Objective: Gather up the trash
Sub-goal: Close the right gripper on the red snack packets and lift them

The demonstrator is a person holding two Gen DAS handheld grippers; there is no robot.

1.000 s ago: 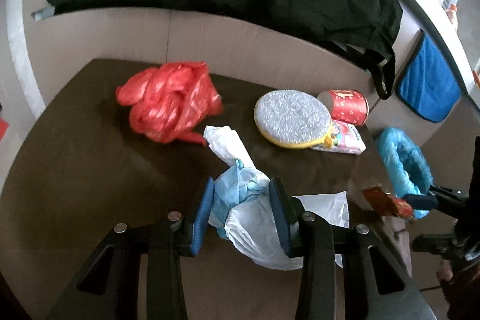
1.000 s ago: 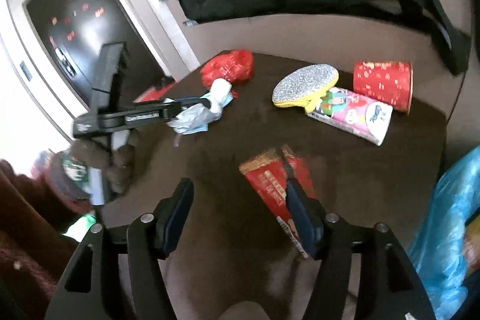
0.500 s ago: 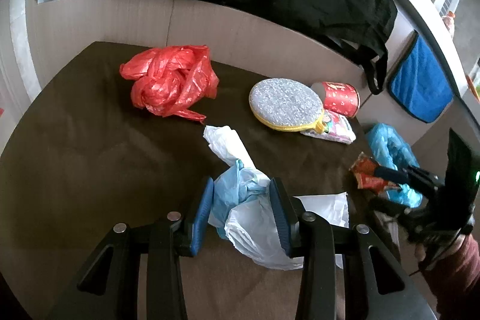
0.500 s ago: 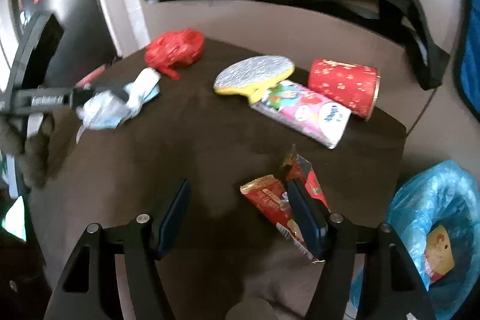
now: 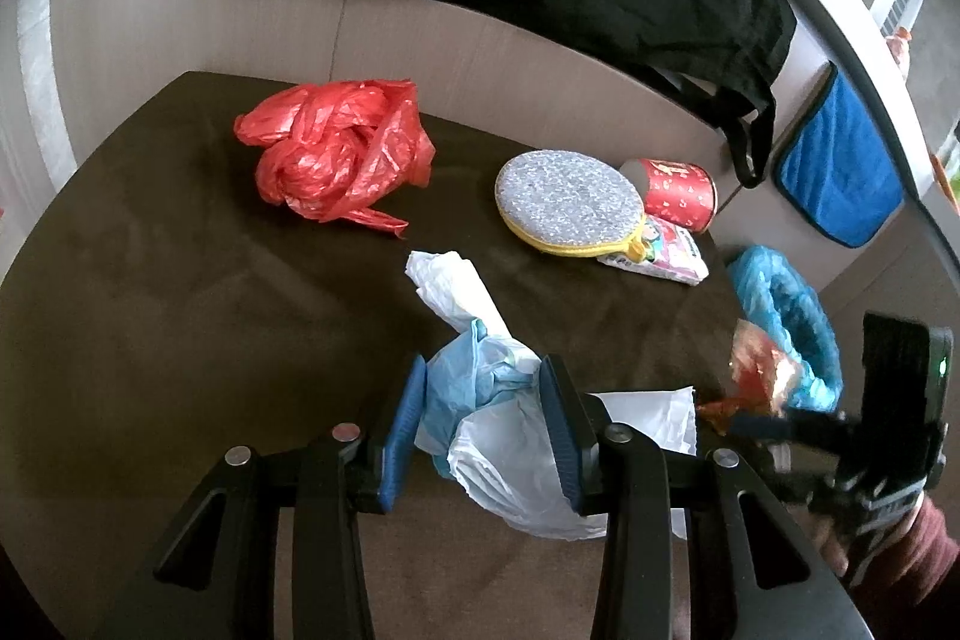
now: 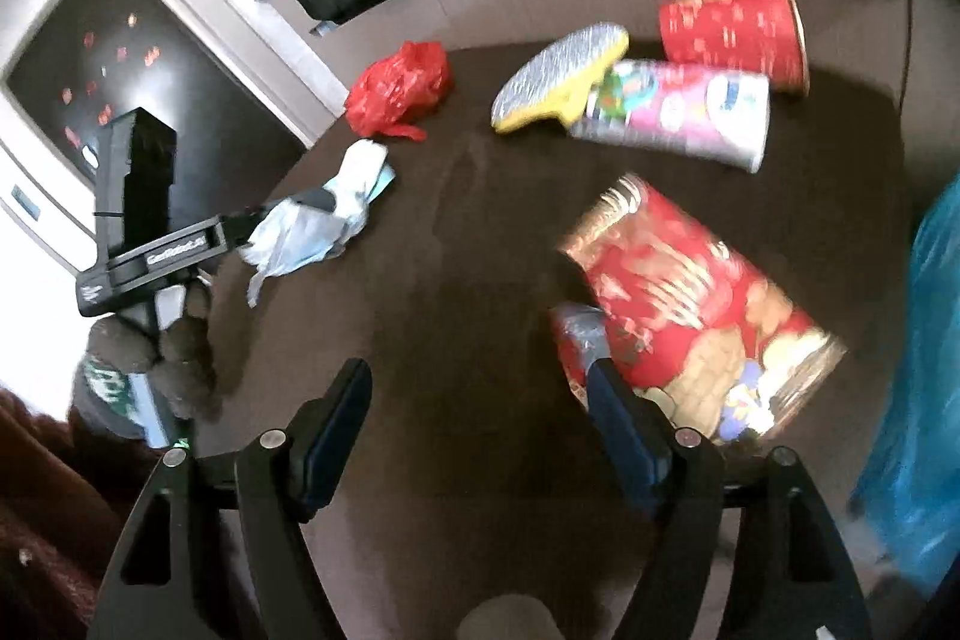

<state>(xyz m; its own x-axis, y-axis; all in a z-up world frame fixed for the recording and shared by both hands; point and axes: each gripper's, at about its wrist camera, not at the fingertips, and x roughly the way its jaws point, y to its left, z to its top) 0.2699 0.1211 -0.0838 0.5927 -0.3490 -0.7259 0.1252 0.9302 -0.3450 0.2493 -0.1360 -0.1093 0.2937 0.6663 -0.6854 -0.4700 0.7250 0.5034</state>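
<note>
The dark table (image 5: 150,292) took up nearly the whole scene, its back edge against a pale panel and its right edge dropping off beside the blue bin bag (image 5: 786,316), which hung open just off that corner. Plenty of bare top lay left and centre, so there looked to be open room to swing across. The crumpled red plastic bag (image 5: 336,154) sat far back, well apart from the rest; it looked feather-light and slippery, best pinched at a bunched fold. To its right, the sparkly round pouch (image 5: 567,199) overlapped a pink tissue pack (image 6: 678,115), with the red paper cup (image 6: 729,31) lying on its side close behind them. The left gripper (image 5: 483,427) was clamped on a soft wad of white and pale-blue plastic (image 5: 480,400), limp and trailing below the jaws. The right gripper (image 6: 480,430) stood with jaws spread wide, the red snack wrapper (image 6: 690,292) crinkly against its right finger, blurred, so I couldn't tell how it was held.
</note>
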